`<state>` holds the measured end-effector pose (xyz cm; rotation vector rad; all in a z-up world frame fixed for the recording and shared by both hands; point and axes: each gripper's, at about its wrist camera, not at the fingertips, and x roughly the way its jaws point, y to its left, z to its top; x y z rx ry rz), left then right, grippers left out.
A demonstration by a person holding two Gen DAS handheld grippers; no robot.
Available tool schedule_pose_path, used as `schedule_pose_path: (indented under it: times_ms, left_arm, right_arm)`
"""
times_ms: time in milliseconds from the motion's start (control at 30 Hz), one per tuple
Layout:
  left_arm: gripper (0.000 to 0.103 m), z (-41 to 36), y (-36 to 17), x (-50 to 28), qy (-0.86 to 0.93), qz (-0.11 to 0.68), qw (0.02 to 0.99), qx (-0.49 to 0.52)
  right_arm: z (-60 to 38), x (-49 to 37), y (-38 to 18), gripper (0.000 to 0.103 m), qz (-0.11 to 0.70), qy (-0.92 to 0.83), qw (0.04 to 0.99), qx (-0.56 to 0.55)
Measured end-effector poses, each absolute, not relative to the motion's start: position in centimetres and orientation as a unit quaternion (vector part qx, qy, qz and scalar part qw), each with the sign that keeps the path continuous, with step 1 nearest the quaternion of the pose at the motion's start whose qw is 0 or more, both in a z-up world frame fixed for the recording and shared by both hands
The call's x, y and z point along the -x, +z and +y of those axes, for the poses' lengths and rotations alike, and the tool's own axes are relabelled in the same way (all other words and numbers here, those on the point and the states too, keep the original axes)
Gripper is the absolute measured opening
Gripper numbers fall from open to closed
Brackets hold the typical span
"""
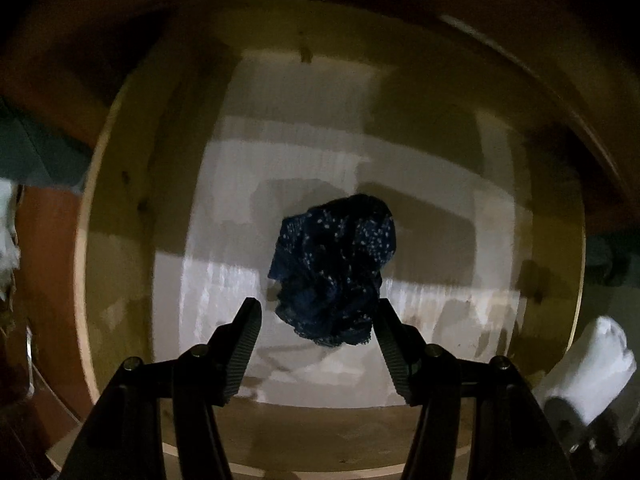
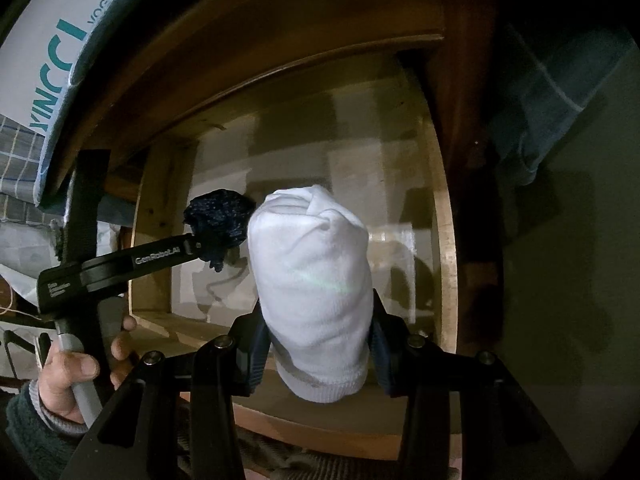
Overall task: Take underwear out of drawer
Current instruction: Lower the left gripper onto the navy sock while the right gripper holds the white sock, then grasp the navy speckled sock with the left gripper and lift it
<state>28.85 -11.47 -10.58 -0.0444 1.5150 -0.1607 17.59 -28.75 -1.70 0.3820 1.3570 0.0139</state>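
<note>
Both claws over the open drawer (image 1: 120,200)
Left claw (image 1: 316,312) hangs released just above dark underwear (image 1: 336,264); right claw (image 2: 318,320) is clenched on a white sock (image 2: 312,280).

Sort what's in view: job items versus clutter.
Job: navy underwear between the left gripper fingers; drawer; white roll in the right gripper.
Clutter: printed bag, checked cloth, blue cloth.
</note>
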Motion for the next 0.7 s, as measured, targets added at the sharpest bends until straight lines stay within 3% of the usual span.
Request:
schedule_pose_path:
  times_ms: [300, 467, 567, 700]
  left_arm:
    - [0.059, -11.8, -10.6, -29.2, -0.064, 0.682, 0.727, 0.036]
    - [0.029, -12.5, -10.9, -29.4, -0.066, 0.687, 0.723, 0.024]
    - [0.019, -12.7, -10.8, -29.5, -0.064, 0.685, 0.726, 0.025]
    - [0.015, -12.6, -10.1, -29.3, -0.078, 0.676, 0.732, 0.016]
  right_arm:
    - [-28.8, -17.5, -1.8, 0.041, 0.625, 0.014, 0.759, -0.182]
    - [-28.7, -17.5, -1.8, 0.041, 0.625, 0.016, 0.759, -0.184]
    - [-28.7, -17.5, -1.8, 0.041, 0.624, 0.017, 0.759, -0.186]
    - [-28.6, -17.5, -1.9, 0.041, 0.626, 0.017, 0.757, -0.185]
